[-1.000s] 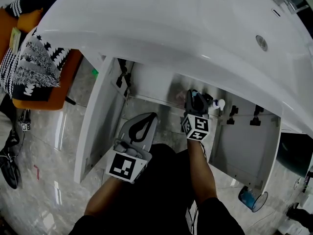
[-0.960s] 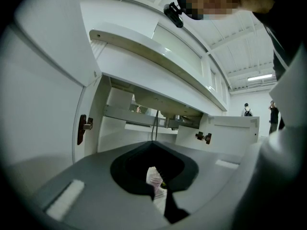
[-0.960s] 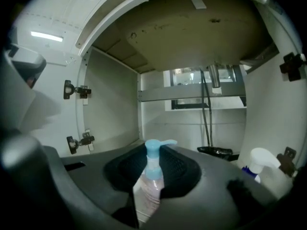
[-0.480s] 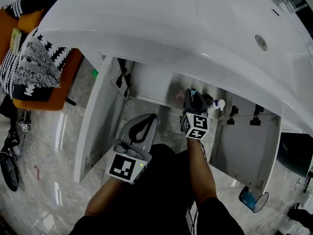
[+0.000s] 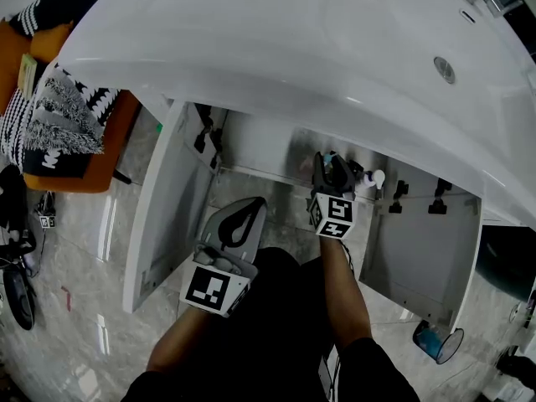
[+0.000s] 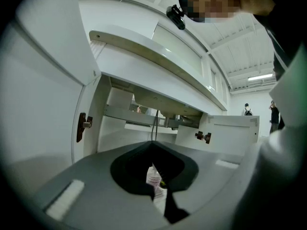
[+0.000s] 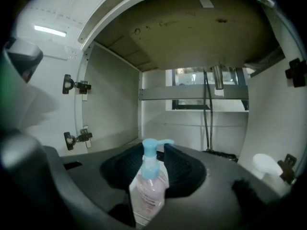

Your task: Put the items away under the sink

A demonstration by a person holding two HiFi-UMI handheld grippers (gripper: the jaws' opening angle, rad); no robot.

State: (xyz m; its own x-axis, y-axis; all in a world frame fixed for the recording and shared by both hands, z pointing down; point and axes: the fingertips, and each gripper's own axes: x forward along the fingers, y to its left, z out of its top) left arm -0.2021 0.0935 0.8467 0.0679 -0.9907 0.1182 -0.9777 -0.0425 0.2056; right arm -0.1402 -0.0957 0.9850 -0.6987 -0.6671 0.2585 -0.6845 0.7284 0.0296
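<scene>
My right tongs (image 5: pixel 332 164) are reached well into the open cabinet (image 5: pixel 251 187) under the sink (image 5: pixel 293 40), because that is where the pump bottle (image 7: pixel 149 190) belongs. It stands upright on the cabinet floor between the two jaws, its blue pump head level with their tips. The jaws have just been opening and now stand wide, so I judge the bottle rests on its own base and is no longer pinched. I kept it upright and short of the drain pipe (image 7: pixel 218 78) and hoses at the far back, so it will not tip and there is room behind it. My left tongs (image 5: pixel 258 203) wait nearer to me, outside the cabinet mouth and left of the right pair, pointing in roughly level. Their jaws meet at the tips, and a small bottle (image 6: pixel 154 180), white with a label, looks caught in the hollow between them, held ready for its turn. The next move, I judge, is drawing the right tongs straight back without brushing the pump.
</scene>
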